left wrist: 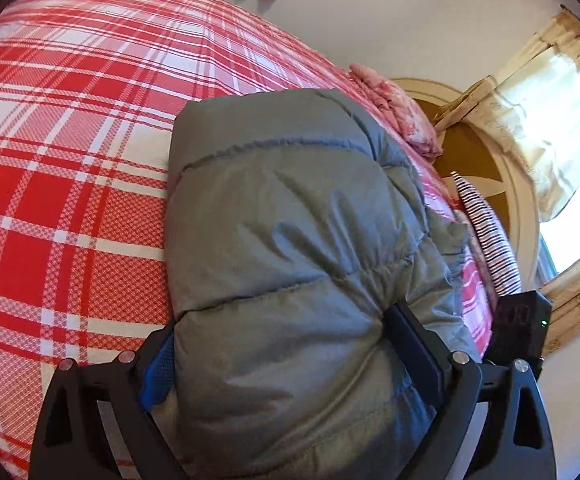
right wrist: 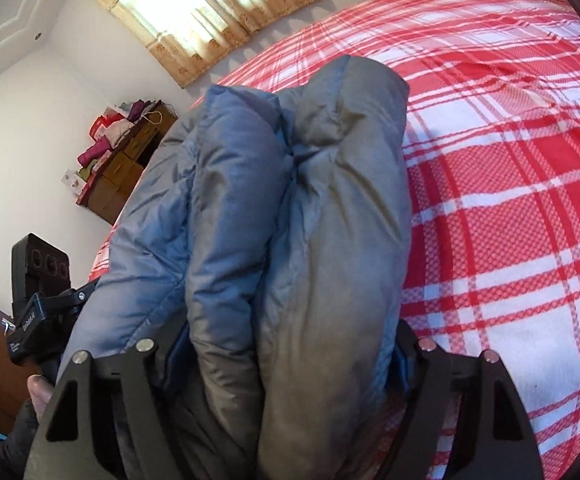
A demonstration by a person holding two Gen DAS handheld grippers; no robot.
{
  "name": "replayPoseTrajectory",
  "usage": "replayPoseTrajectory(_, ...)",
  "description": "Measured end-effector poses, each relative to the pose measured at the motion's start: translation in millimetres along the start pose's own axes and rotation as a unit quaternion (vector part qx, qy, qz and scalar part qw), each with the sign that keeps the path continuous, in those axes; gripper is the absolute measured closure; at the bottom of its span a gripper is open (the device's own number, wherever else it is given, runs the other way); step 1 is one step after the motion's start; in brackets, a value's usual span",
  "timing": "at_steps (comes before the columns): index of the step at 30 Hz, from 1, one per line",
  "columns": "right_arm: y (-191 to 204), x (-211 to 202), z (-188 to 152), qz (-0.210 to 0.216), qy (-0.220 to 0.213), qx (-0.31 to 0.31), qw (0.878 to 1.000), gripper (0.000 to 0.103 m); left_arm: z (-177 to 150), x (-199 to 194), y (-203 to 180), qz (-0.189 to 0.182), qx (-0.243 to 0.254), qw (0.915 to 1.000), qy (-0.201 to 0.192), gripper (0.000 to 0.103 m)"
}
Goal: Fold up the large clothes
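Note:
A puffy grey quilted jacket (left wrist: pixel 290 232) is folded into a thick bundle over the red and white plaid bedspread (left wrist: pixel 69 160). My left gripper (left wrist: pixel 285 344) is shut on the near end of the bundle, its fingers pressed into both sides. In the right wrist view the jacket (right wrist: pixel 290 220) shows as several stacked folds. My right gripper (right wrist: pixel 285 356) is shut on those folds, with the plaid bedspread (right wrist: pixel 510 200) to the right. The other gripper (right wrist: pixel 41 280) shows at the left edge, beside the jacket.
A pink folded quilt (left wrist: pixel 398 108) and a striped pillow (left wrist: pixel 490 232) lie at the bed's far side by a round wooden headboard (left wrist: pixel 490 168). Curtained windows (right wrist: pixel 201 12) and a wooden shelf with clothes (right wrist: pixel 121 160) stand by the wall.

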State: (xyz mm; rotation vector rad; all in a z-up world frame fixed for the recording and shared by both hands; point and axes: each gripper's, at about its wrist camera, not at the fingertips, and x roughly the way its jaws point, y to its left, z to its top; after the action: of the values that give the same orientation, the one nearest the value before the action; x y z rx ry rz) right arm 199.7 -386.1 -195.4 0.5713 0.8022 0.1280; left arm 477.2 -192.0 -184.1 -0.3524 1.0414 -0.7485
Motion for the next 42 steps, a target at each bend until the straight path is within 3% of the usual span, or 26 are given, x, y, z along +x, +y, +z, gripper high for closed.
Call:
replayPoseTrajectory(5, 7.1, 0.4, -3.1, -0.015, -0.001, -0.009, 1.000, 0.024, 0.8, 4.4, -9.0, 0.030, 0.017, 0.9994, -0.008, 0.009)
replayPoseTrajectory(8, 10.0, -2.5, -1.0, -0.014, 0.008, -0.011, 1.000, 0.037, 1.4, 2.1, -18.5, 0.042, 0.038, 0.9983, -0.012, 0.015)
replayPoseTrajectory(9, 12.1, -1.9, 0.9, -0.004, 0.012, -0.007, 1.000, 0.048, 1.5, 0.7, -21.6, 0.045, 0.045, 0.9979, -0.014, 0.017)
replayPoseTrajectory(10, 10.0, -2.5, -0.6, 0.003, 0.017, 0.001, 1.000, 0.053, 1.5, 0.7, -24.2, 0.047, 0.049, 0.9975, -0.015, 0.019)
replayPoseTrajectory(18, 23.9, -1.4, -7.6, 0.011, 0.021, 0.020, 1.000, 0.066, -2.2, -23.3, -20.6, 0.057, 0.071, 0.9954, -0.028, 0.032)
replayPoseTrajectory(26, 26.4, -5.2, -18.4, 0.020, 0.011, 0.042, 0.999, 0.069, -9.4, -36.6, -14.6, 0.052, 0.075, 0.9955, -0.027, 0.033)
replayPoseTrajectory(33, 35.1, -22.3, -29.0, 0.033, 0.012, 0.040, 0.999, 0.071, -25.9, -54.5, -6.9, 0.026, 0.062, 0.9975, -0.022, 0.033)
replayPoseTrajectory(42, 72.6, -13.1, -21.2, 0.067, 0.017, 0.012, 0.998, 0.072, -25.0, -101.3, 17.6, 0.031, 0.037, 0.9973, -0.055, 0.035)
